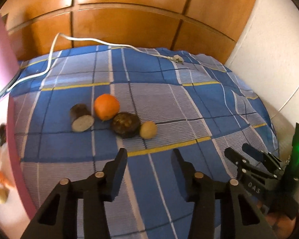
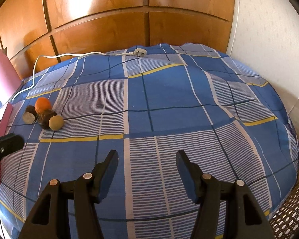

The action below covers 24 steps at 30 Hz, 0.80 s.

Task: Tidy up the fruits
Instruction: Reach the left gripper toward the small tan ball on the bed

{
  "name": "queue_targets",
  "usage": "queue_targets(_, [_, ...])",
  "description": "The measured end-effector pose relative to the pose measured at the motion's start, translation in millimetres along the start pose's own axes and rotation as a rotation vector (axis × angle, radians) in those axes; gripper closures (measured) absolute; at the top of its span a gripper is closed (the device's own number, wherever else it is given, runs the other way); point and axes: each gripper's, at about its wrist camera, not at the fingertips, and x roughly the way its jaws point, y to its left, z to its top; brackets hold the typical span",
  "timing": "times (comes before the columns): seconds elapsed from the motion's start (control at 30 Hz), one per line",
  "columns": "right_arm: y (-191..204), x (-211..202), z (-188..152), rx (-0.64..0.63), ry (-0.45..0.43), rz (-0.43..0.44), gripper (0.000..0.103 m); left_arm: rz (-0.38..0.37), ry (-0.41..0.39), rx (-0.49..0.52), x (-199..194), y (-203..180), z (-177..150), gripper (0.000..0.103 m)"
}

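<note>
Four fruits lie bunched on the blue checked bedcover [image 1: 169, 103]: an orange [image 1: 106, 106], a dark cut cylinder with a pale face [image 1: 81, 117], a dark brown round fruit [image 1: 125, 125] and a small tan fruit [image 1: 148, 129]. My left gripper [image 1: 149, 155] hovers just short of them, open, with nothing between its fingers. In the right wrist view the same cluster sits far left, led by the orange [image 2: 42, 104] and the tan fruit [image 2: 56, 122]. My right gripper [image 2: 147, 155] is open and empty over the cover's middle.
A pink-walled container [image 1: 12, 139] at the left edge holds several blurred fruits. A white cable with a plug [image 1: 177, 58] runs along the far side of the bed. Wooden panels stand behind, and a white wall [image 1: 278, 59] is on the right.
</note>
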Motion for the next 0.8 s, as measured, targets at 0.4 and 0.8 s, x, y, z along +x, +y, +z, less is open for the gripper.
queue_targets(0.4, [-7.6,5.3,-0.1,0.027,0.021,0.031,0.042,0.109,0.056,0.362,55.0,-37.1,21.3,0.069])
queue_targets(0.8, [-9.9,11.3,-1.7,0.032,0.034,0.060,0.042,0.022,0.033,0.200,41.4,-8.0,14.7,0.098])
